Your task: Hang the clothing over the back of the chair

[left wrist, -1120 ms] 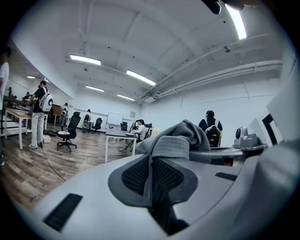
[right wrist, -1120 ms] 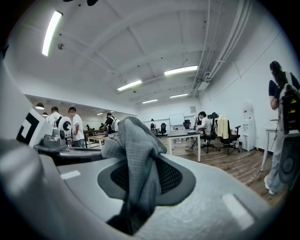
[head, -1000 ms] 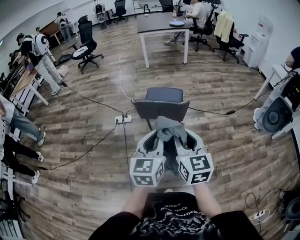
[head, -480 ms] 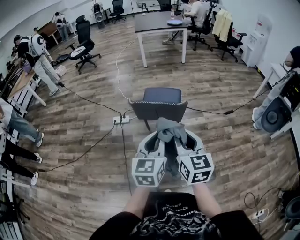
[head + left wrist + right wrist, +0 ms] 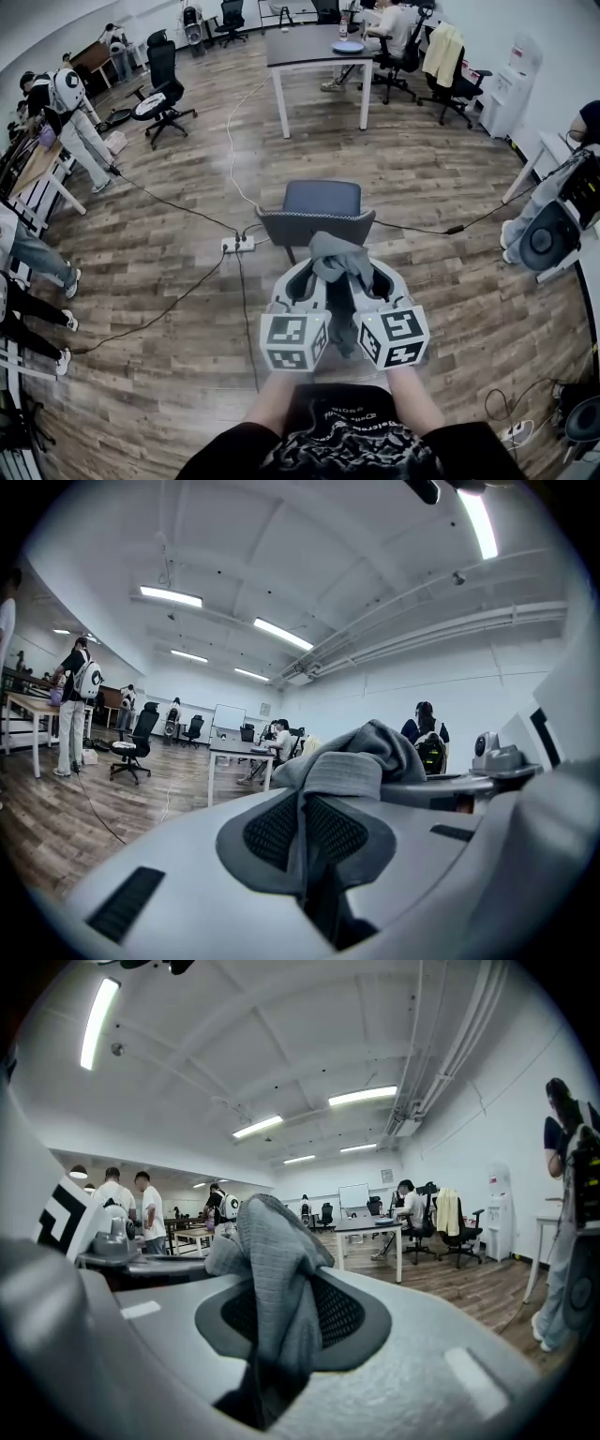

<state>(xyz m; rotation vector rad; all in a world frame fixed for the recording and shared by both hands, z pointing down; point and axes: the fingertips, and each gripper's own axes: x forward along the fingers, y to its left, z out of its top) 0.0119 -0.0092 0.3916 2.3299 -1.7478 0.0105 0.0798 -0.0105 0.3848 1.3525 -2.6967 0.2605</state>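
Head view: grey clothing point(image 5: 336, 253) bunched between my left tool point(image 5: 317, 272) and right tool point(image 5: 364, 272), on the near side of the chair point(image 5: 323, 199). Left gripper view: jaws pinched on a thin fold. Right gripper view: jaws gripping a thicker fold.

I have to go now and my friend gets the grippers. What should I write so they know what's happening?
Left gripper: shut on the grey garment, with a thin fold between its pads.
Right gripper: shut on the same garment, with a thicker bunch.
Garment: bunched between both grippers, in the air, short of the chair.
Chair: dark, on the wooden floor just ahead, its back on the near side with nothing on it.
Done: garment picked up.
Left: bring it to the chair, drape it over the back, let go.
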